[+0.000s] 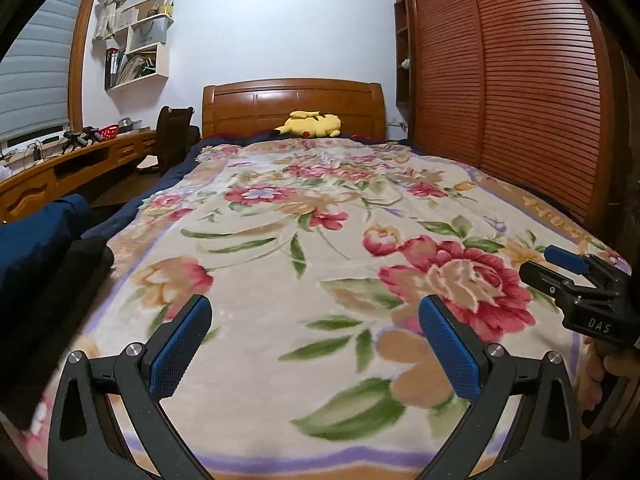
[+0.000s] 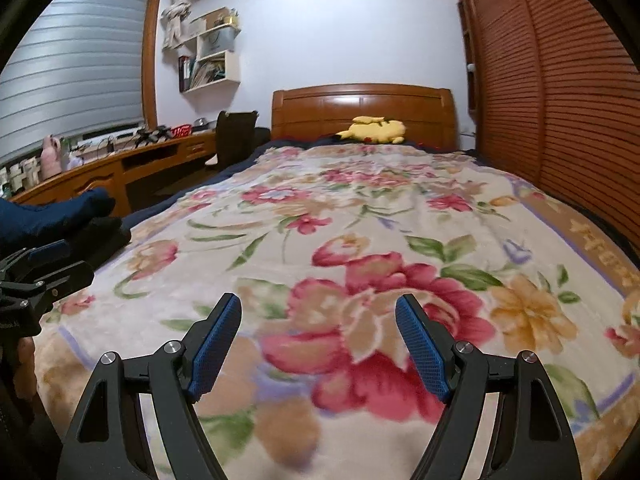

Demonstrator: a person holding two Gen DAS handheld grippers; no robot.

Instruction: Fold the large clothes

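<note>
Over the floral blanket [image 1: 280, 264] I held the left gripper [image 1: 316, 344] and right gripper [image 2: 320, 336] wide and empty, judging it best to reach for the dark folded clothes [image 1: 48, 256] at the bed's left edge.

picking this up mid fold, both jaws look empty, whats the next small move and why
Probably swing the left gripper toward the dark folded clothes at the bed's left edge. Both it and the right gripper hover open over the bare floral blanket, holding nothing, so a garment has to be fetched first.
</note>
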